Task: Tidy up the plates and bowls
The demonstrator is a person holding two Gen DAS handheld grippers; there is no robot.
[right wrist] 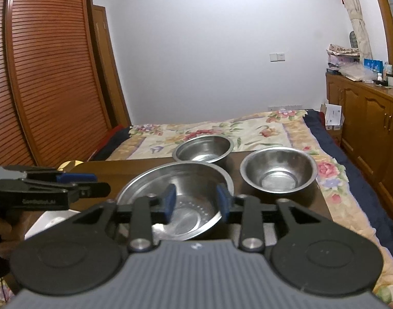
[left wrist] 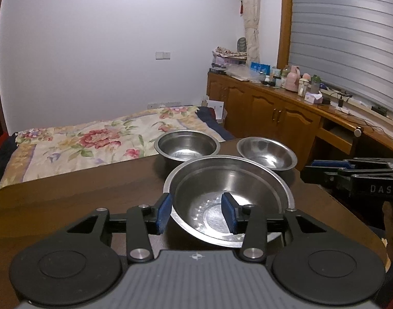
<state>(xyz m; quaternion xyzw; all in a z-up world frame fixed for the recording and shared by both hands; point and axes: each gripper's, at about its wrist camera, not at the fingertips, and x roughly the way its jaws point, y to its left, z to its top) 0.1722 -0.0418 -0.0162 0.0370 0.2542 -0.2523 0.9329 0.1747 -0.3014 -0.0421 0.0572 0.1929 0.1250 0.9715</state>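
Three steel vessels on the counter (left wrist: 67,195). Wide shallow basin (left wrist: 228,200) nearest the cameras. Behind it, left: a deeper bowl (left wrist: 187,145), its rim close to the basin's rim, possibly touching. Behind it, right: a smaller bowl (left wrist: 267,153), standing apart in the right wrist view. Bed (left wrist: 80,144) lies beyond the counter's far edge. Cabinet run (left wrist: 273,110) stands to the right of the bed, cluttered on top. Wardrobe (right wrist: 42,77) stands left of the bed.
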